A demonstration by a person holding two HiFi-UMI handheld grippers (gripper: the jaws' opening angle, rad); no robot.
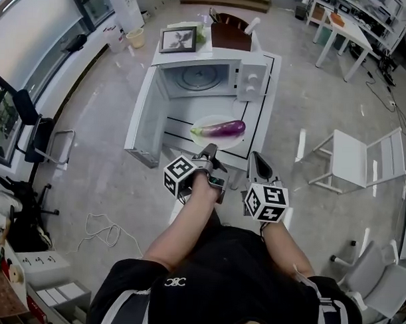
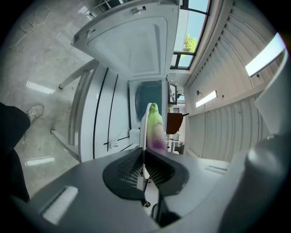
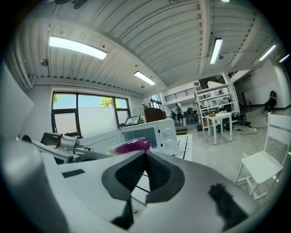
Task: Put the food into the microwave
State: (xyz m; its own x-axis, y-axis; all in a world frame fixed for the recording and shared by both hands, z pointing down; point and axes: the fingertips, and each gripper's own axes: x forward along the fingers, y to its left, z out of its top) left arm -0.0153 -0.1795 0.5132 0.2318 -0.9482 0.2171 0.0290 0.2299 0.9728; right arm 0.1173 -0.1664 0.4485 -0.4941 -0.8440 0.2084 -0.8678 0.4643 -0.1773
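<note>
One eggplant lies on the plate pinched by the left claw.

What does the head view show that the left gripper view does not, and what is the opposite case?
Only the head view shows the right gripper and the white chair. Only the left gripper view shows, close up, the left gripper with its jaws shut on the rim of the plate, and a shoe at the left. Both show the eggplant lying on the plate and the open microwave.
</note>
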